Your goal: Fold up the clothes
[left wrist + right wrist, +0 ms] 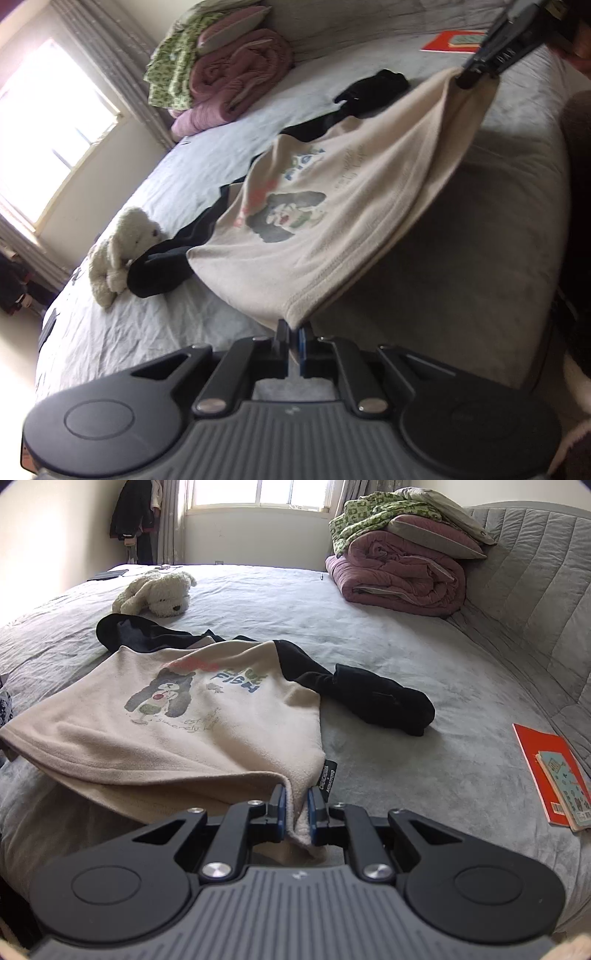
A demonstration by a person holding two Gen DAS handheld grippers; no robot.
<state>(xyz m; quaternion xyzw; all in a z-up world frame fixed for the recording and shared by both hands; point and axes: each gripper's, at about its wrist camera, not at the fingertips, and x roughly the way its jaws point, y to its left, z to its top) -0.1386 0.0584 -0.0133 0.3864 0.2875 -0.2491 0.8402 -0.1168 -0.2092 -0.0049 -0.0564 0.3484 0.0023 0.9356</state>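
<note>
Beige sweatshirt (pixel 207 716) hem (clamped) between both grippers (pixel 295 805)

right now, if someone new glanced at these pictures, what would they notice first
The cream sweatshirt with black sleeves and a bear print, hem lifted off the grey bed, the left gripper and right gripper each shut on a bottom corner. Beyond it, a white plush dog lies near the far edge by the window. A rolled pink quilt sits against the headboard, and an orange book lies at the right.

Two close wrist views angled down, sharing the bed (pixel 461 258), sweatshirt (pixel 207 716)
</note>
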